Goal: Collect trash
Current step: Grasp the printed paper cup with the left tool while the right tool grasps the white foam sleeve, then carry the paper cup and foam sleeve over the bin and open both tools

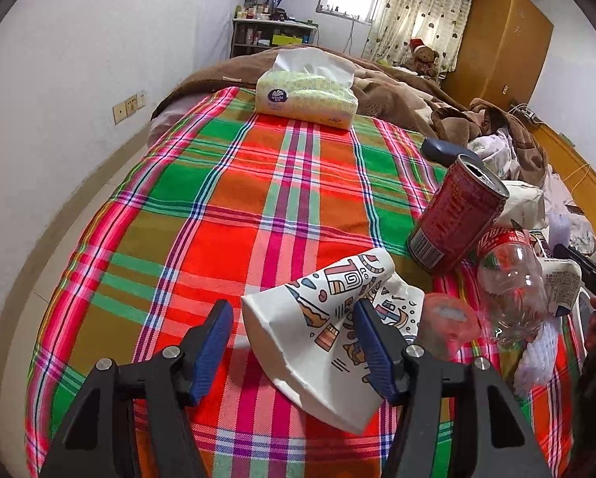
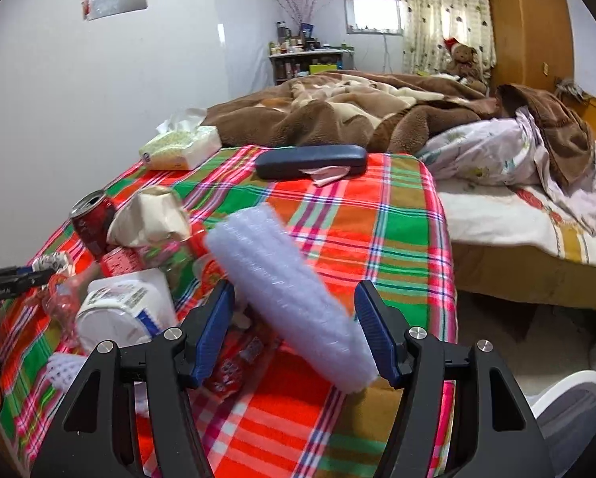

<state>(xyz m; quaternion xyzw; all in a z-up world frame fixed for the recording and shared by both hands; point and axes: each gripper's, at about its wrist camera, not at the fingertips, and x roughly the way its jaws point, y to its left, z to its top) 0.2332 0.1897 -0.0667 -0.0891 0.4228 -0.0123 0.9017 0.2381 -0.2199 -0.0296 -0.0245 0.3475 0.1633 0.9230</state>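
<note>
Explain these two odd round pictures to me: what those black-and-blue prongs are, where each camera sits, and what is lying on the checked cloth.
The prongs are hand-held grippers, one per hand, each with a wide-angle camera looking along its fingers. One picture is from the left gripper, whose open jaws straddle a flattened paper cup; whether they touch it I cannot tell. The other is from the right gripper, open around a bubble-wrap roll. On the checked cloth also lie a red can, a crushed plastic bottle, a tissue pack and a dark case.
</note>
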